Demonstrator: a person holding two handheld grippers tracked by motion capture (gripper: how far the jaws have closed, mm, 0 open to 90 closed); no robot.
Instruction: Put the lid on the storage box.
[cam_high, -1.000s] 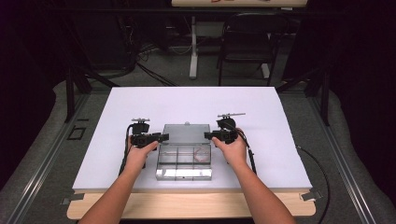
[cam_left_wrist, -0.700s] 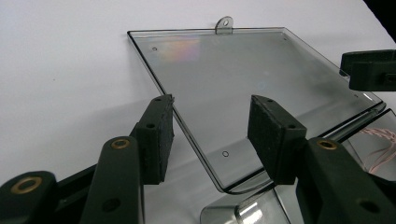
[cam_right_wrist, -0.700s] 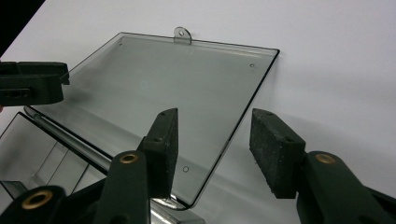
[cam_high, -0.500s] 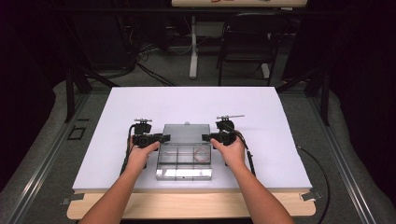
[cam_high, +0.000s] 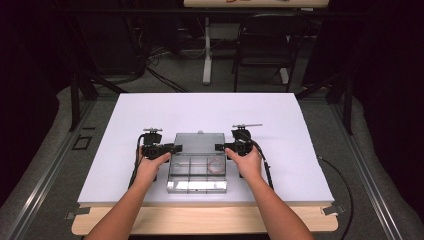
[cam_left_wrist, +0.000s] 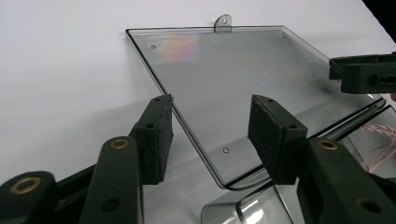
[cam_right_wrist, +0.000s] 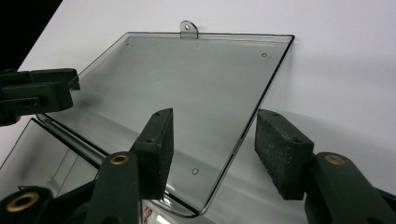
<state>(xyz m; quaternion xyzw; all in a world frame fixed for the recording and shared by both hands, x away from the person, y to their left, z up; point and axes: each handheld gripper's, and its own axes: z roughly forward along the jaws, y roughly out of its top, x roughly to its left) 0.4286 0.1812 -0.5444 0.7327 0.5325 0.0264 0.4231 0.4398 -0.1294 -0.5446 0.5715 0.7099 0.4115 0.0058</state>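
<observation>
A clear plastic compartment box (cam_high: 196, 184) lies on the white table (cam_high: 125, 115) with its lid (cam_high: 199, 142) folded open flat behind it. My left gripper (cam_high: 175, 148) is open at the lid's left edge. In the left gripper view, the lid's edge (cam_left_wrist: 187, 126) runs between the two pads of the left gripper (cam_left_wrist: 212, 135). My right gripper (cam_high: 218, 147) is open at the lid's right edge. The right gripper view shows the lid (cam_right_wrist: 187, 88) with its right edge inside the gap of the right gripper (cam_right_wrist: 215, 140). A loop of red string (cam_high: 216, 164) lies in one compartment.
The lid has a small hanging tab (cam_left_wrist: 222, 22) at its far edge. A chair (cam_high: 265, 50) and a table leg (cam_high: 206, 50) stand beyond the table's far edge. Bare white table surrounds the box on all sides.
Both grippers stay at the lid's two side edges, shifting only a little. The lid and box have not visibly moved.
</observation>
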